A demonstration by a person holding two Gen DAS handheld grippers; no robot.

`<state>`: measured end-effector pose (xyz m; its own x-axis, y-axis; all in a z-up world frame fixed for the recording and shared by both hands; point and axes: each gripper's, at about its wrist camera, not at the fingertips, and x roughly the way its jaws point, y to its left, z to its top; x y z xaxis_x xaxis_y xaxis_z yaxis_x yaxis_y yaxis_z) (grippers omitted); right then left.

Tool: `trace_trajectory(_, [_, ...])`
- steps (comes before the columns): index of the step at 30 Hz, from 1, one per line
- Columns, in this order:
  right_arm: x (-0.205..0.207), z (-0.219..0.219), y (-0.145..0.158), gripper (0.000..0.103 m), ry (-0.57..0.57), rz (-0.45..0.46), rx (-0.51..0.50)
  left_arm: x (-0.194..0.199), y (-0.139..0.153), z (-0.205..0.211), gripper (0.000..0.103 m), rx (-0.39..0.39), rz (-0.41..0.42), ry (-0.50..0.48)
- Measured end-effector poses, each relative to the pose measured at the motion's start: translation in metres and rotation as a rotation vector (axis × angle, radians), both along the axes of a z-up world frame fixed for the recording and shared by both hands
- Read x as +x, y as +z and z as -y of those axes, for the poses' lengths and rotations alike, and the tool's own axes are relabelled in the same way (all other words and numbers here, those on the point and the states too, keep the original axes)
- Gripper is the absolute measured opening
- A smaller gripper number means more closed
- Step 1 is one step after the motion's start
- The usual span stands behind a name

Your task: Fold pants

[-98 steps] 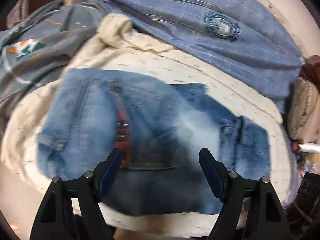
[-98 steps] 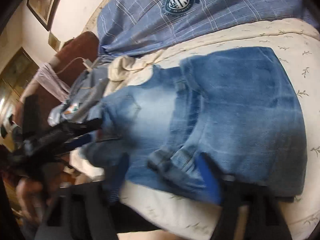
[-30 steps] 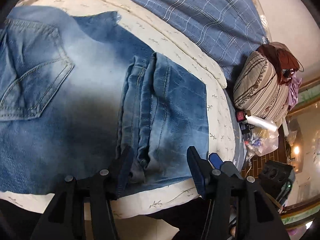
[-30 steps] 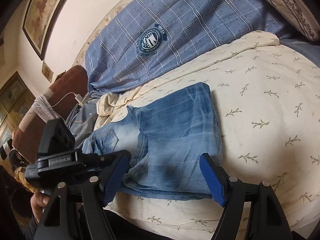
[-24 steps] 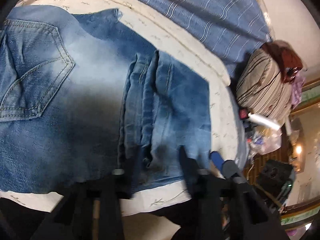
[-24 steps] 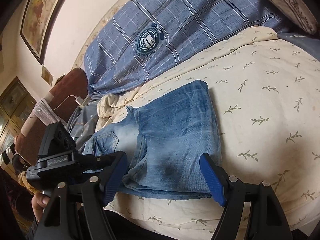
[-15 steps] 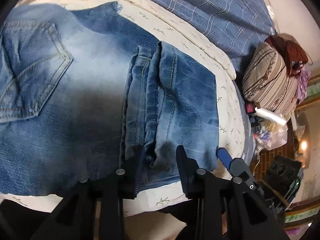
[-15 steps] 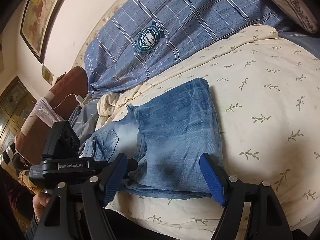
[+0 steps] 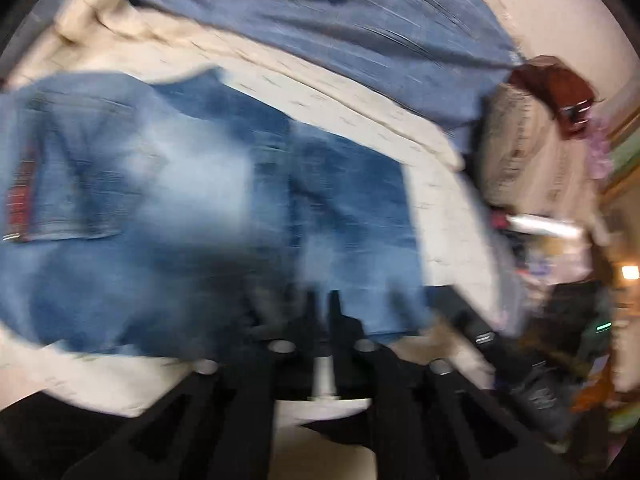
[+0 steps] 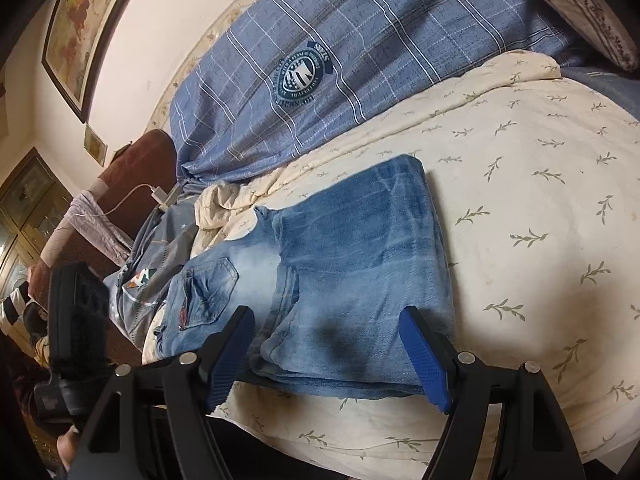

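Observation:
The blue jeans [image 10: 352,256] lie folded on the cream leaf-print bedsheet [image 10: 532,208], waistband and back pocket to the left, doubled legs on top at the right. My right gripper [image 10: 326,350] is open, its blue-padded fingers [image 10: 420,356] straddling the near edge of the folded legs. In the blurred left wrist view the jeans [image 9: 192,216] fill the middle. My left gripper [image 9: 322,308] has its jaws closed together at the near edge of the jeans; whether cloth is pinched between them is blurred.
A blue plaid duvet [image 10: 352,64] with a round badge lies behind the jeans. A crumpled cream cloth [image 10: 224,204] and grey clothing [image 10: 152,276] sit to the left. A striped pillow [image 9: 532,152] and clutter are at the bed's right end.
My left gripper closed its jaws at the near edge of the jeans and swung, blurring its view. My right gripper stayed open over the folded legs.

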<state>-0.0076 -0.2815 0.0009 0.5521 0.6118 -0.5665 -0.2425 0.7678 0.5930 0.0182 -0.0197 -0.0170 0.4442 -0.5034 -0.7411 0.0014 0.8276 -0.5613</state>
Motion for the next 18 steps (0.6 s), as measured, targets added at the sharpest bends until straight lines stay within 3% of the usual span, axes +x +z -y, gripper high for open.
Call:
trace_trajectory(2, [0.001,0.002,-0.001,0.078,-0.006,-0.007,0.003,0.010,-0.006,-0.003,0.060,-0.070,-0.039,-0.001])
trace_trajectory(3, [0.002,0.004,-0.003,0.078,-0.009,-0.018,0.014,0.015,-0.012,-0.008,0.060,-0.114,-0.072,-0.003])
trace_trajectory(6, [0.003,0.008,-0.004,0.078,-0.018,-0.025,0.035,0.018,-0.023,-0.012,0.059,-0.151,-0.120,0.010])
trace_trajectory(8, [0.003,0.010,-0.003,0.078,-0.018,-0.023,0.042,0.018,-0.025,-0.007,0.054,-0.129,-0.133,0.002])
trace_trajectory(13, [0.003,0.008,-0.003,0.078,-0.004,-0.024,0.040,0.030,-0.028,0.005,0.053,-0.074,-0.173,-0.019])
trace_trajectory(14, [0.004,0.008,-0.004,0.078,-0.004,-0.026,0.036,0.033,-0.031,0.008,0.043,-0.054,-0.185,-0.018])
trace_trajectory(15, [0.004,0.007,-0.004,0.078,-0.003,-0.029,0.033,0.034,-0.033,0.010,0.020,-0.007,-0.191,-0.008])
trace_trajectory(16, [0.004,0.007,-0.005,0.078,-0.003,-0.032,0.031,0.034,-0.035,0.010,0.010,0.047,-0.195,0.001])
trace_trajectory(18, [0.005,0.006,-0.007,0.078,-0.001,-0.037,0.025,0.030,-0.036,0.008,0.006,0.060,-0.179,0.013])
